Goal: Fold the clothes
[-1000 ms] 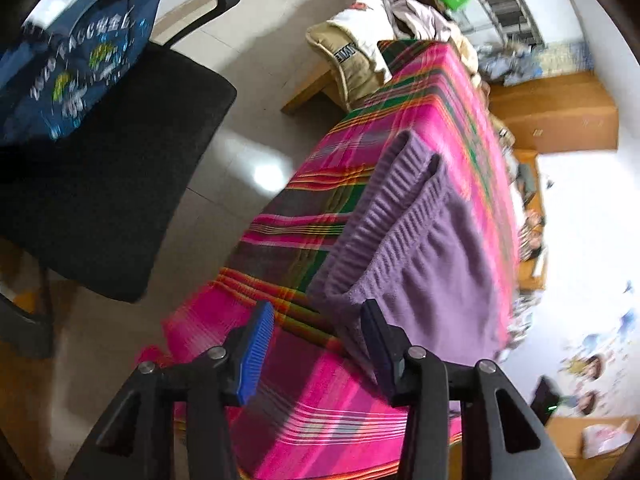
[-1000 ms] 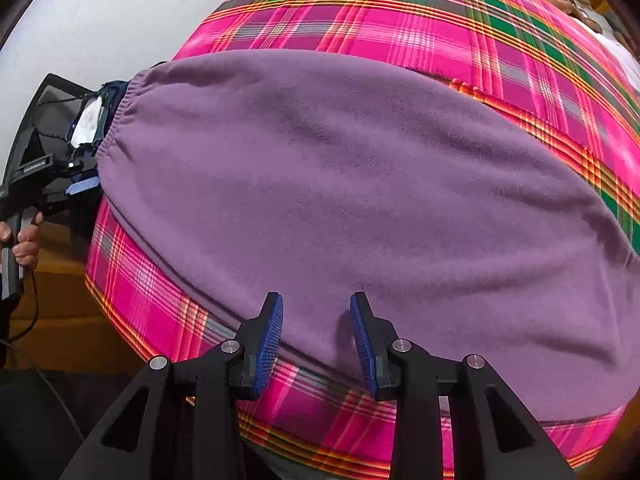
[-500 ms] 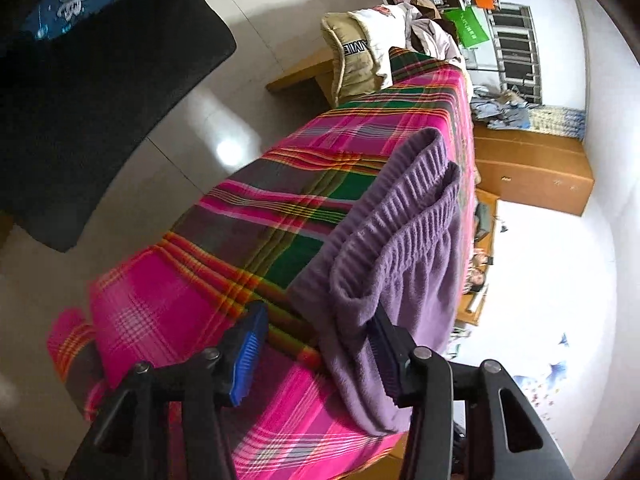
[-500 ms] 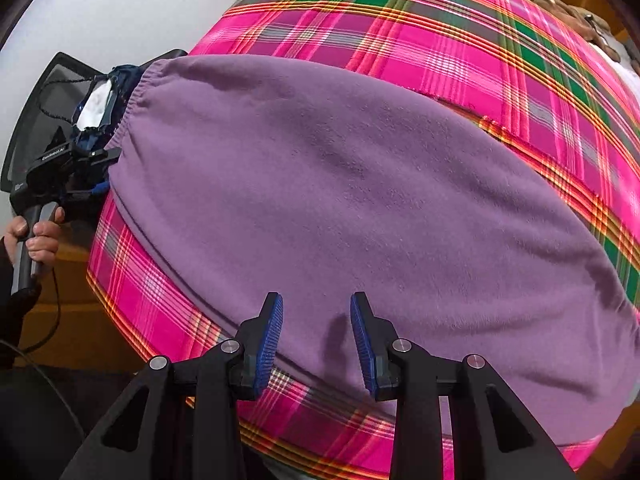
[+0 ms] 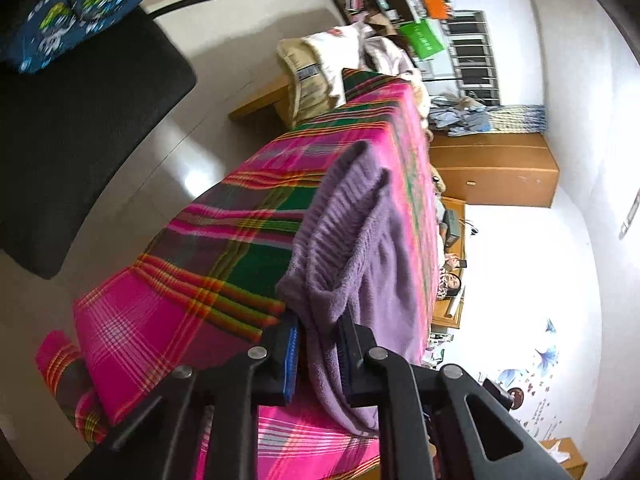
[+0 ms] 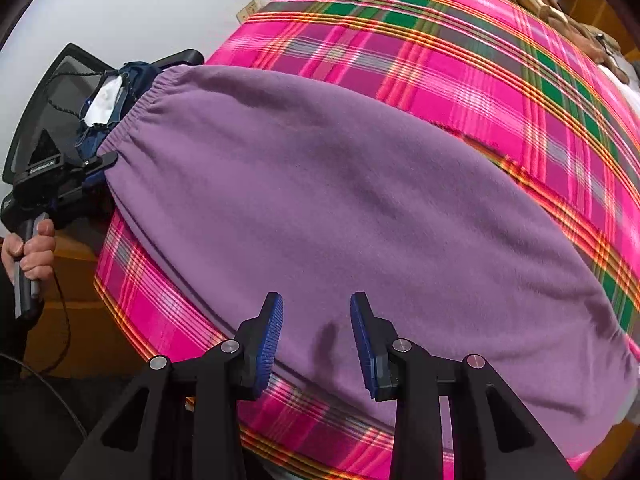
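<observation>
A purple fleece garment lies flat on a table under a pink plaid cloth. Its ribbed elastic waistband faces the left wrist camera. My left gripper has the near corner of that waistband between its blue pads, and its jaws are closing onto the fabric. The right wrist view shows the same gripper at the garment's left corner, with a hand on its handle. My right gripper points steeply down over the garment's near edge, open, with nothing pinched between its pads.
A black office chair with a dark blue printed garment on it stands left of the table. Folded clothes and cushions pile up at the table's far end. A wooden cabinet stands beyond, by the white wall.
My left gripper moved onto the waistband's near corner and its wide-open jaws came together around the fabric. The right gripper stayed over the garment's near edge, still open.
</observation>
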`<state>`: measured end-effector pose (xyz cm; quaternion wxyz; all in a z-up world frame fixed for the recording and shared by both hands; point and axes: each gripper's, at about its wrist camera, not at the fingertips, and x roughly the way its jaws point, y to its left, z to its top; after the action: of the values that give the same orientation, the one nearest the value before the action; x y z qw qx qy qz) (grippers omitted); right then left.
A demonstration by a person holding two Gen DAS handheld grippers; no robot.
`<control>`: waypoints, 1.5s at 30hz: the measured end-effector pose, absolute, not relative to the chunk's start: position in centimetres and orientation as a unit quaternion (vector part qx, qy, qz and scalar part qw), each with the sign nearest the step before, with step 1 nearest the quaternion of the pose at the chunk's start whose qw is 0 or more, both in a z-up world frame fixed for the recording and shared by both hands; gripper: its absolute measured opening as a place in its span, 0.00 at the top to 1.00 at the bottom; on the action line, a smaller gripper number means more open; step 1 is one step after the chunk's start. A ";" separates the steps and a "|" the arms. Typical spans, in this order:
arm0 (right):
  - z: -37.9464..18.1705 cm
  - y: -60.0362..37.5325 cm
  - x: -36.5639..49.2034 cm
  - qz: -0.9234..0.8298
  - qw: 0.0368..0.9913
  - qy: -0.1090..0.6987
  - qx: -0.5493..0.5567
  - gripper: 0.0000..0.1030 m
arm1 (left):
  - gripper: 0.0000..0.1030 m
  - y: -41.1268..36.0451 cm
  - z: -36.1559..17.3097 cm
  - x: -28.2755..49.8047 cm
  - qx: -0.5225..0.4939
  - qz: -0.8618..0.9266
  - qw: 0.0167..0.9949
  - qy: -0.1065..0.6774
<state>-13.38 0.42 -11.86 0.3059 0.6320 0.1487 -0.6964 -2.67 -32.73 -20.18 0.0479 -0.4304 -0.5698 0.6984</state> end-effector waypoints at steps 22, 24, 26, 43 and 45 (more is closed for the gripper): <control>-11.6 -1.5 -13.7 -0.696 0.318 0.162 0.623 0.65 | 0.50 -34.6 -23.3 -5.2 -0.472 0.668 0.063 -0.572; -11.5 -1.5 -13.8 -0.697 0.316 0.162 0.623 0.65 | 0.49 -34.3 -23.4 -4.8 -0.462 0.663 0.075 -0.584; -11.5 -1.5 -14.0 -0.698 0.313 0.160 0.624 0.65 | 0.48 -34.0 -23.8 -4.9 -0.462 0.657 0.080 -0.590; -12.1 -9.3 -19.6 -0.699 0.349 0.172 0.599 0.71 | 0.75 -33.1 -19.4 -5.4 -0.438 0.703 0.092 -0.553; -12.6 -11.0 -20.8 -0.698 0.359 0.172 0.595 0.74 | 0.75 -33.2 -19.5 -5.4 -0.445 0.702 0.089 -0.549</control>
<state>-20.81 -11.01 -12.63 0.3590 0.5952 0.1720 -0.6980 -5.43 -33.16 -19.49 0.0885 -0.4452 -0.5485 0.7022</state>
